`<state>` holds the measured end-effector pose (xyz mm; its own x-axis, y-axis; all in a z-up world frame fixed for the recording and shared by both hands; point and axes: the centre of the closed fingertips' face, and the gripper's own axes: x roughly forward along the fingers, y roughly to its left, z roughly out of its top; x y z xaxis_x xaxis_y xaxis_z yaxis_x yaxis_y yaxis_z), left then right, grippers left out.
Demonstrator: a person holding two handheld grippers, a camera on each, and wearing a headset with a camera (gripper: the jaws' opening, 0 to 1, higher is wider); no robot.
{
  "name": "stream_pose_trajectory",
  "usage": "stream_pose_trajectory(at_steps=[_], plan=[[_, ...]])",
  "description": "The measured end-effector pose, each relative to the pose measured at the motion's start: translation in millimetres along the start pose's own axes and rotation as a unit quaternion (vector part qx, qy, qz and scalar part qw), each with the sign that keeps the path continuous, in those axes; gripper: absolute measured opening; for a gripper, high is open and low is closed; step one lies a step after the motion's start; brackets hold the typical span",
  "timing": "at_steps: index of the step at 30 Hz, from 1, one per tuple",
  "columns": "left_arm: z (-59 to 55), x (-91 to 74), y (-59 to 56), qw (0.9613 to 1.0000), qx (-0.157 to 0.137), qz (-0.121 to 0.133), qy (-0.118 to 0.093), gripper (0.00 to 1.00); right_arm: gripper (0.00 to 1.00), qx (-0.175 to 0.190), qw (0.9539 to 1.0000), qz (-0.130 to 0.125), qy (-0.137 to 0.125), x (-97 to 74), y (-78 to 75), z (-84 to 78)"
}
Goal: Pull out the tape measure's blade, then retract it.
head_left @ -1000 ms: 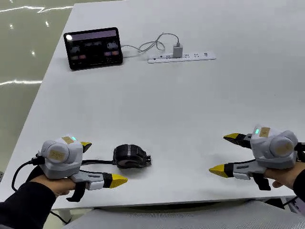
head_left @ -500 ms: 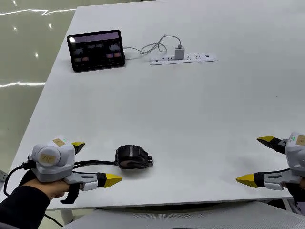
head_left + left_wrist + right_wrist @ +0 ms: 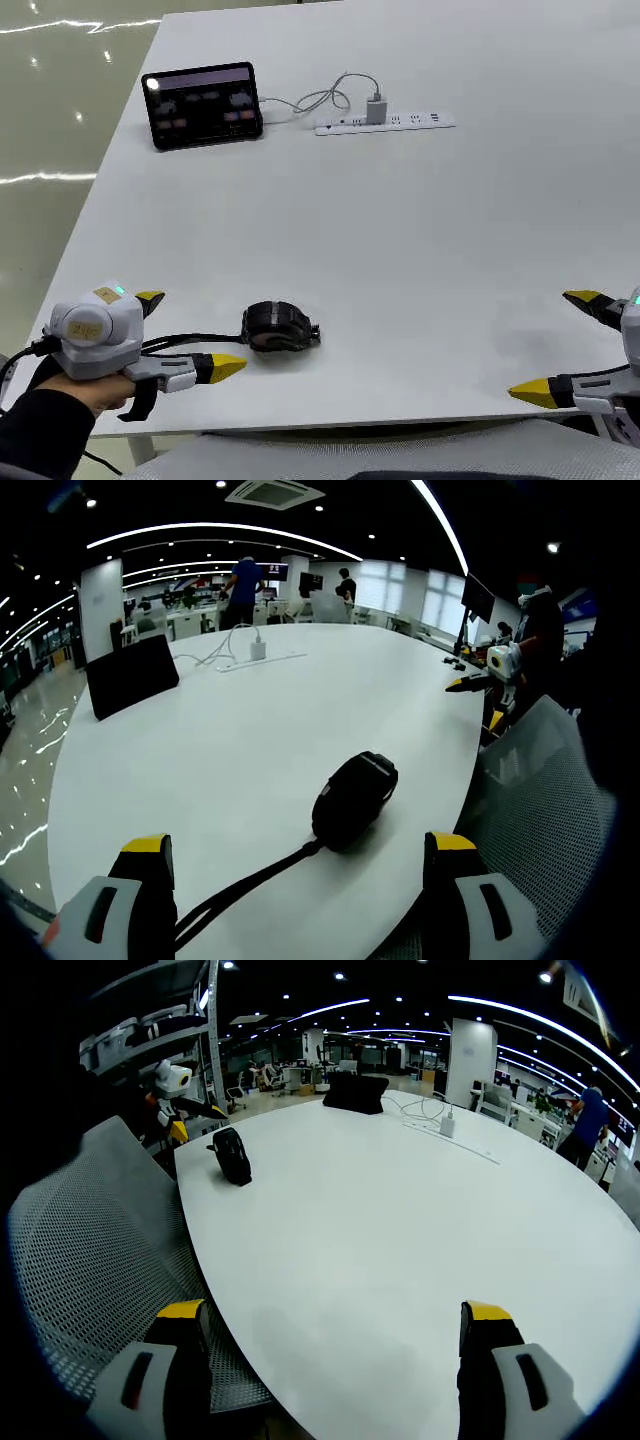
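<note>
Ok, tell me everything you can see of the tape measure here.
The tape measure is a black, rounded case that looks rubbery, resting near the front edge of the white table. No blade shows pulled out. A black strap trails from it back toward the left gripper, whose open jaws sit just short of the case. Nothing grips it.

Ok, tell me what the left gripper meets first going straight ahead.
The tape measure: it lies on the table just ahead of the left gripper, roughly centred between its open fingers, strap trailing back toward them.
</note>
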<state>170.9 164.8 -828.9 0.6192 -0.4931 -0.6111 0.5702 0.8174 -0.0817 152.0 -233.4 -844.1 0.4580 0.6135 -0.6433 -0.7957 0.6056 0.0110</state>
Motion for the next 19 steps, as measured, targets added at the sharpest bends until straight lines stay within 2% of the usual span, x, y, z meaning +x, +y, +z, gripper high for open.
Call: stream_pose_trajectory(at_steps=[8, 19], plan=[[-2.6, 0.3, -5.1, 0.9998, 0.001, -0.014, 0.012, 1.00, 1.00, 0.004, 1.0000, 0.000, 0.000, -0.3, 0.7, -1.5], [-5.1, 2.4, -5.8, 0.9996, 0.006, -0.016, 0.021, 1.00, 1.00, 0.009, 0.9999, -0.006, -0.003, -2.1, -1.3, -2.6]])
